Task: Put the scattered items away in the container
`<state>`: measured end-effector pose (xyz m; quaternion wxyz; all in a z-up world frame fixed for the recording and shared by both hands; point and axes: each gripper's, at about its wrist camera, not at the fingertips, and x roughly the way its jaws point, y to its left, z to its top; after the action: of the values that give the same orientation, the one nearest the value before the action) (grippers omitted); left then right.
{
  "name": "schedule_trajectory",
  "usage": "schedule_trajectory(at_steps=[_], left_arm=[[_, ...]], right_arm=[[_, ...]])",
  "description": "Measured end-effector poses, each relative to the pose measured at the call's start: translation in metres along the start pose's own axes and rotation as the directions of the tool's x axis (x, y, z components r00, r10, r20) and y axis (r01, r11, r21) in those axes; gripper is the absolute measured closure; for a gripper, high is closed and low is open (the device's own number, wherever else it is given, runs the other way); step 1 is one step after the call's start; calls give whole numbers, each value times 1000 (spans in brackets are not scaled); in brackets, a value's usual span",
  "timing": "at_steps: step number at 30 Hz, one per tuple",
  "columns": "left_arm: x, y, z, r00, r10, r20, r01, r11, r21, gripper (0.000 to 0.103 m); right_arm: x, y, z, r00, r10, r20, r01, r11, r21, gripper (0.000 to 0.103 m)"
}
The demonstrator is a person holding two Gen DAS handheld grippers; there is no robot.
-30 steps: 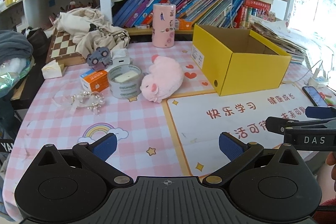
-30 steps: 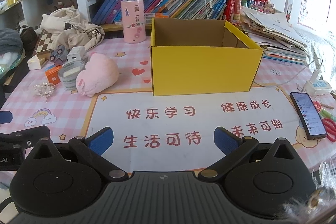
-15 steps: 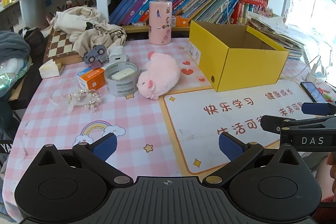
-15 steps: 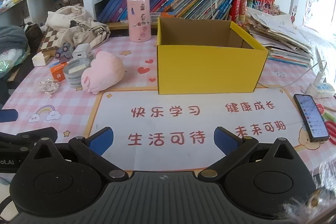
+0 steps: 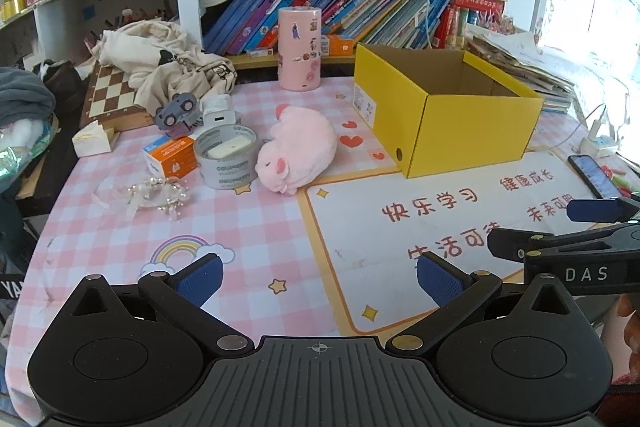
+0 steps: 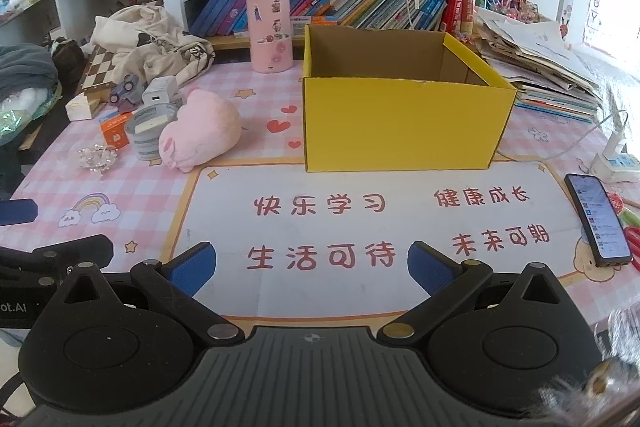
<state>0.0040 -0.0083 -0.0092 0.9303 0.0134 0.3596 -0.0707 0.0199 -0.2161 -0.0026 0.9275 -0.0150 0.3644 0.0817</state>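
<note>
An empty yellow cardboard box (image 5: 472,131) (image 6: 400,123) stands open on the table. Left of it lie a pink plush pig (image 5: 298,153) (image 6: 200,135), a grey tape roll (image 5: 226,159) (image 6: 148,135) with a pale block inside, an orange carton (image 5: 170,157) (image 6: 114,131), a white charger (image 5: 218,109) (image 6: 160,91), a grey toy car (image 5: 176,111) (image 6: 124,91) and a clear beaded trinket (image 5: 154,195) (image 6: 96,157). My left gripper (image 5: 320,281) hovers open near the table's front edge, holding nothing. My right gripper (image 6: 312,267) is open over the white mat, likewise holding nothing.
A pink cylinder (image 5: 300,49) stands behind the items. A chessboard (image 5: 108,95) under a cream cloth (image 5: 160,63) sits at the back left. A phone (image 6: 598,219) lies at the right, beside a power strip (image 6: 618,163). Bookshelves and stacked papers (image 6: 540,67) line the back.
Both grippers have drawn back and risen slightly, so the box and items appear a little smaller and farther. Nothing on the table has moved.
</note>
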Motion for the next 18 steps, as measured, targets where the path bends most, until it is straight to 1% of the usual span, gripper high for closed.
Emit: schedule_trajectory(at_steps=[6, 10, 18], left_arm=[[-1, -1, 1, 1000, -21, 12, 21, 1000, -5, 0], [-1, -2, 1, 999, -48, 16, 48, 999, -3, 0], [-1, -2, 1, 1000, -24, 21, 24, 1000, -10, 0]], right_arm=[[-1, 1, 0, 1000, -4, 8, 4, 1000, 4, 0], [-1, 0, 1, 1000, 3, 8, -3, 1000, 10, 0], [0, -3, 1, 1000, 27, 3, -27, 1000, 6, 0]])
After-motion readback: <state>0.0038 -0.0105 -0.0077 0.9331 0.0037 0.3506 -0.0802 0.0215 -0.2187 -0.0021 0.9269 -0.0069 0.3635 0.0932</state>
